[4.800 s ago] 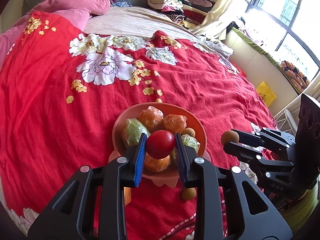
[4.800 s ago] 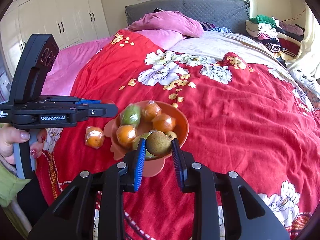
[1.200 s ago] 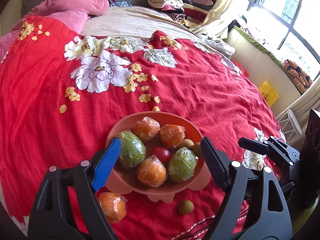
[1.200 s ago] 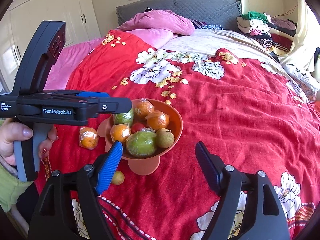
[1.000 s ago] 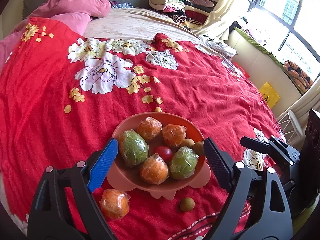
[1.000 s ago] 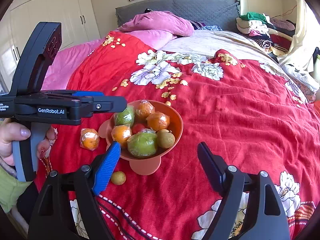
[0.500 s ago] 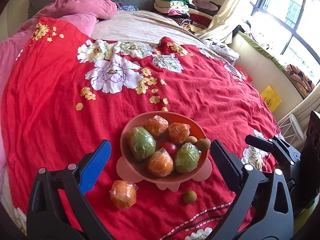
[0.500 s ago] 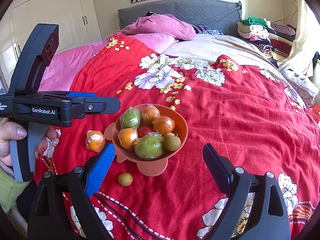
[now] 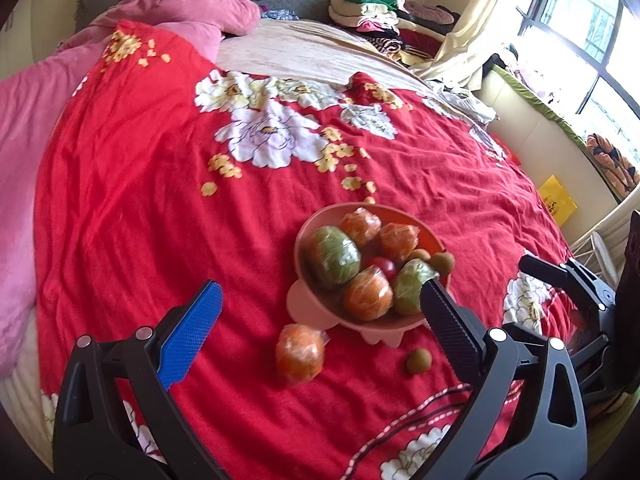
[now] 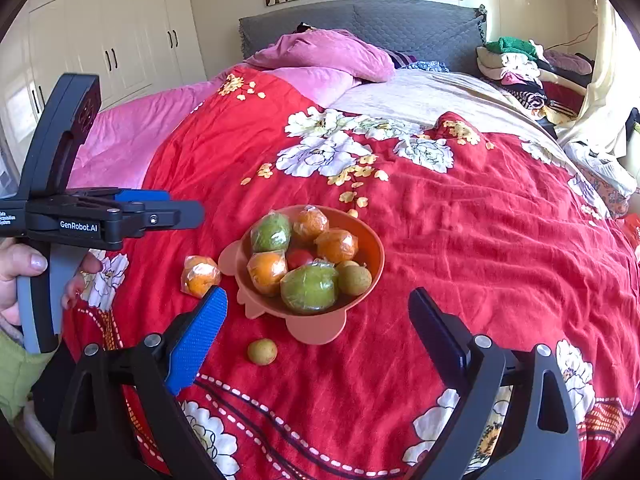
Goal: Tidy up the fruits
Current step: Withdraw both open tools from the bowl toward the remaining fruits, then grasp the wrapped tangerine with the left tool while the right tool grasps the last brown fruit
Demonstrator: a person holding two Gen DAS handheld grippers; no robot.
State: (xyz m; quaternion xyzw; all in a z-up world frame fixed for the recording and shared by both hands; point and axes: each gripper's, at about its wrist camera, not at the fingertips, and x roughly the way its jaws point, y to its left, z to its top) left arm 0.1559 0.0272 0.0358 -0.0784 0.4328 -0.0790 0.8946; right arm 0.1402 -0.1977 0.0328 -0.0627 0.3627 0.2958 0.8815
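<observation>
An orange footed bowl [image 9: 320, 216] [image 10: 376, 248] stands on the red flowered bedspread, holding several wrapped green and orange fruits, a red tomato [image 9: 384, 266] and small brown fruits. One wrapped orange [image 9: 300, 354] [image 10: 200, 276] and a small brown fruit [image 9: 418, 361] [image 10: 262, 352] lie on the bedspread in front of it. My left gripper [image 9: 320, 292] [image 10: 176, 214] hovers short of the wrapped orange, open and empty. My right gripper [image 10: 317, 296] [image 9: 560, 276] faces the bowl from further back; its jaws are opening with nothing between them.
A pink pillow [image 10: 320, 54] and grey headboard are at the far end of the bed. Folded clothes [image 9: 372, 12] are piled at the far right. A hand [image 10: 24, 264] holds the left gripper's handle. White wardrobes [image 10: 120, 40] stand to the left.
The tomato and the brown-green fruit once held in the jaws now lie in the bowl. Both grippers spread wider and drew back; the left one shifted left, toward the loose wrapped orange.
</observation>
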